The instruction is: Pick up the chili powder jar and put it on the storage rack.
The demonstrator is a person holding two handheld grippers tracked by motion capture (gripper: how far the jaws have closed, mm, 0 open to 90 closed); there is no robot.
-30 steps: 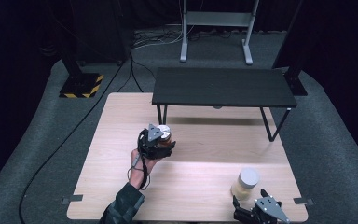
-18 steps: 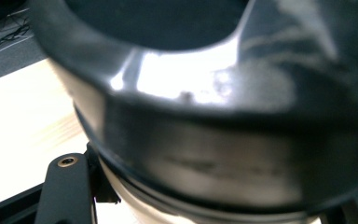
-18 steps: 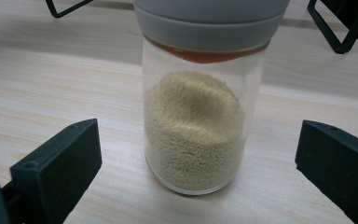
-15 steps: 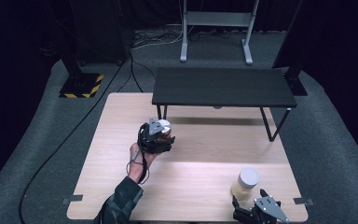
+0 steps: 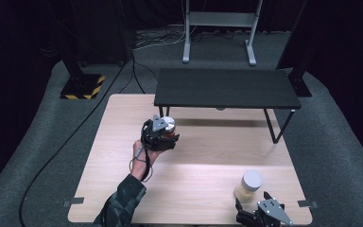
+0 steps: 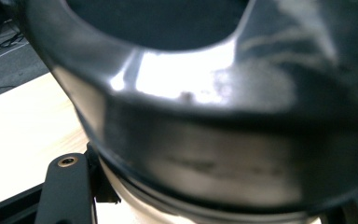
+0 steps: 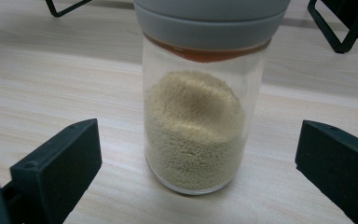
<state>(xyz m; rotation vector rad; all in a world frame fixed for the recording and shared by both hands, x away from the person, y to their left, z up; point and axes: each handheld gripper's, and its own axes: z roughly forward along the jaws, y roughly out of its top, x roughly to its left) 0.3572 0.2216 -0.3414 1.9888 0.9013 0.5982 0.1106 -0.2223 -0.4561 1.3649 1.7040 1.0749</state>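
Observation:
My left gripper [image 5: 169, 137] is shut on a small jar [image 5: 168, 126] with a grey lid and brownish contents, held just above the light wooden table [image 5: 203, 151] left of its middle. In the left gripper view the jar's grey lid [image 6: 214, 154] looms blurred right at the camera. A second jar [image 5: 249, 186], glass with a grey lid and half full of pale grains [image 7: 193, 135], stands upright near the table's front right. My right gripper [image 5: 254, 207] sits just behind it at the front edge, open, its jaws wide on either side of the jar [image 7: 200, 93] without touching it.
A low black bench-like shelf [image 5: 227, 88] on thin legs stands over the table's far edge. A metal stand [image 5: 217, 28] and a black-and-yellow marked base [image 5: 82, 86] are on the grey floor beyond. A cable [image 5: 75, 137] runs along the floor at the left.
My left hand has lifted the gripped jar a little and carried it slightly toward the far side of the table. The right gripper and the grain jar have stayed put.

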